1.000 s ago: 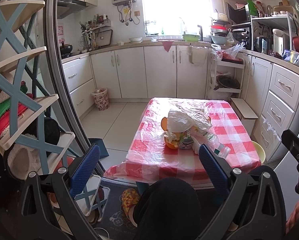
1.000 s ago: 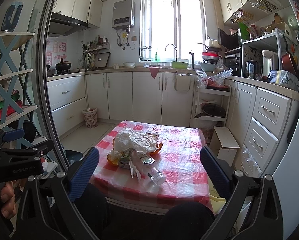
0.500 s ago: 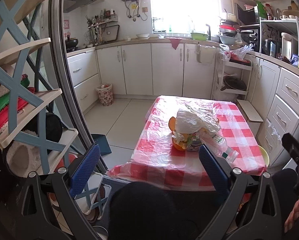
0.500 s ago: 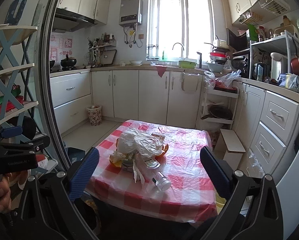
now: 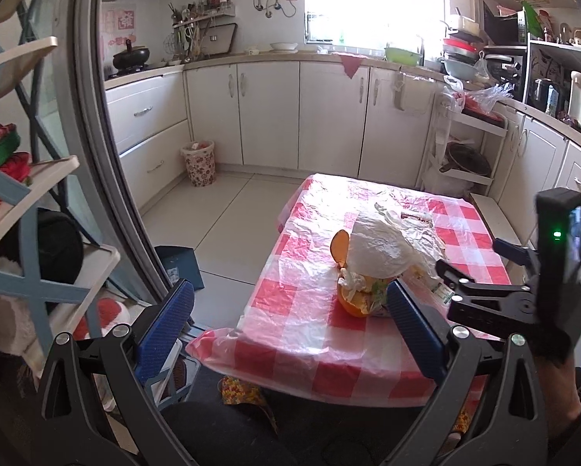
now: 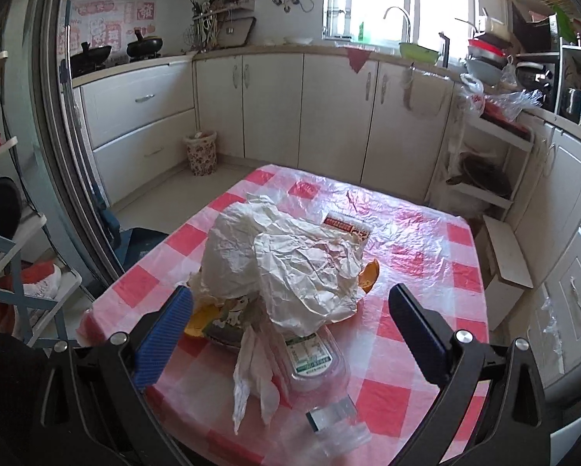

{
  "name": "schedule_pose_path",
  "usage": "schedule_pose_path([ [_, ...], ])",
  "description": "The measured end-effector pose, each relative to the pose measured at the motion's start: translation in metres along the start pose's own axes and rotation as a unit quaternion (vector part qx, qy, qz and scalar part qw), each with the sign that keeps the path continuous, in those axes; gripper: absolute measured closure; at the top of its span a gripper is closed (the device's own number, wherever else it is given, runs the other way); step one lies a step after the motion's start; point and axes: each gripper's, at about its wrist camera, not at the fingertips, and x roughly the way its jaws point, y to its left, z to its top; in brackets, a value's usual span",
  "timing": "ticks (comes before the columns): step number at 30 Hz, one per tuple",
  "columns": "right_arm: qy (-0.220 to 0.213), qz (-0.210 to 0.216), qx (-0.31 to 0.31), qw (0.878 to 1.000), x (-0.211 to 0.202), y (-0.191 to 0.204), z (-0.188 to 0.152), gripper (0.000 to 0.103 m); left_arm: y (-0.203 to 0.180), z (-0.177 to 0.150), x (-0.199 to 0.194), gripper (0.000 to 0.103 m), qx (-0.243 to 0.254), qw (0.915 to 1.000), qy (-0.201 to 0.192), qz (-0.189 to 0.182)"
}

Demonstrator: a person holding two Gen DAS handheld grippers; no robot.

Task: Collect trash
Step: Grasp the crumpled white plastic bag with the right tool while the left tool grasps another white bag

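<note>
**Both grippers open, trash heap ahead on the table**

Your left gripper (image 5: 290, 322) hangs short of the table's near edge with its blue pads spread wide and nothing between them. Your right gripper (image 6: 290, 328) is likewise wide open and empty, already out over the near part of the table (image 6: 426, 279), with the heap lying between and just beyond its fingers.

The trash sits on the red-checked cloth: a crumpled white bag (image 6: 286, 268) draped over an orange bowl (image 5: 339, 244), a wad of tissue (image 6: 251, 369) trailing toward you, and a clear plastic bottle (image 6: 321, 365) lying on its side, cap end nearest the front edge. A small printed packet (image 6: 346, 227) lies just behind the bag.

The far half and the right side of the cloth are bare. Left of the table the floor runs open to the cabinets, where a floral wastebasket (image 5: 198, 163) stands in the far-left corner. A shelf rack (image 5: 26, 209) and a curved door frame (image 5: 107, 147) close in your near left. A low white step stool (image 6: 504, 256) sits just beside the table's right edge.
</note>
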Motion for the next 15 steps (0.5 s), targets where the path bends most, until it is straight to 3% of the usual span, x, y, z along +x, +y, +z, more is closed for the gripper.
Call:
schedule_pose_path([
  [3,0.025,0.007,-0.006,1.0,0.026,-0.005,0.0,0.006,-0.005,0.005,0.025,0.008,0.0,0.9999,0.012,-0.001],
  [5,0.034,0.024,0.003,0.999,0.035,-0.011,0.0,0.014,-0.01,0.009,0.044,0.008,0.002,0.9998,0.021,-0.003],
  [7,0.048,0.05,0.026,0.997,0.042,-0.022,0.001,0.042,-0.014,0.014,0.062,0.008,0.003,0.9995,0.031,-0.008],
  [8,0.055,0.062,0.043,0.996,0.045,-0.029,0.0,0.049,-0.018,0.017,0.075,0.008,0.003,0.9991,0.041,-0.012],
  [9,0.061,0.074,0.057,0.994,0.05,-0.033,0.001,0.064,-0.02,0.018,0.083,0.008,0.002,0.9988,0.046,-0.016],
  [12,0.07,0.095,0.091,0.989,0.054,-0.047,-0.002,0.069,-0.029,0.025,0.117,0.008,-0.003,0.9967,0.073,-0.035],
  [15,0.052,0.093,0.093,0.99,0.046,-0.052,0.001,0.08,-0.034,0.029,0.146,0.008,-0.021,0.9931,0.103,-0.053],
])
